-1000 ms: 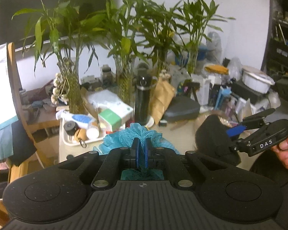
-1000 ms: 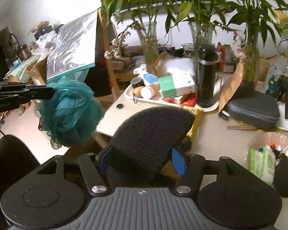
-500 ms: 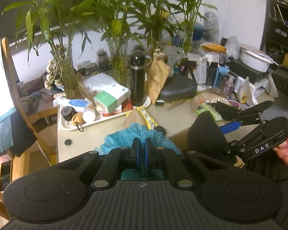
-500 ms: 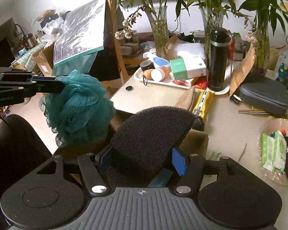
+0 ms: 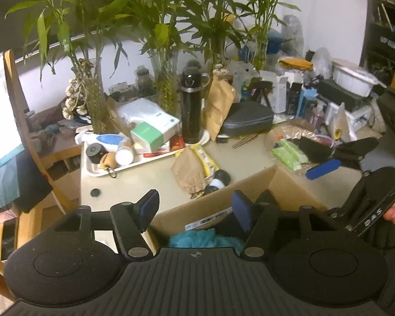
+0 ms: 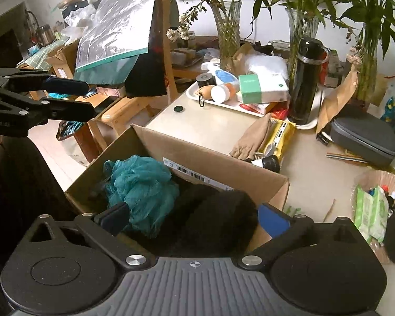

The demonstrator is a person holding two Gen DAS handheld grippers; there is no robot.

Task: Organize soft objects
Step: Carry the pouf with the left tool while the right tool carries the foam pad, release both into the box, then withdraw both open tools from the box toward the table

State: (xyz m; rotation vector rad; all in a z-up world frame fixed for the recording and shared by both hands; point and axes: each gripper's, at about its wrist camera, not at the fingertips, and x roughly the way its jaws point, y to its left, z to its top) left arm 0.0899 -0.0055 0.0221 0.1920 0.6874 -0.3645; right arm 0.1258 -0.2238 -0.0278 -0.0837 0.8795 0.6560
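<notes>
Cluttered table [image 6: 218, 131]; right gripper [image 5: 337, 155] marked "DAS" (both grippers just opened, empty).

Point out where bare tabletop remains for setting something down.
Bare table lies between the white tray, the cardboard box and the tan pouch; another patch sits between box, grey case and wipes basket. Around the vases and black flask it is crowded.
</notes>
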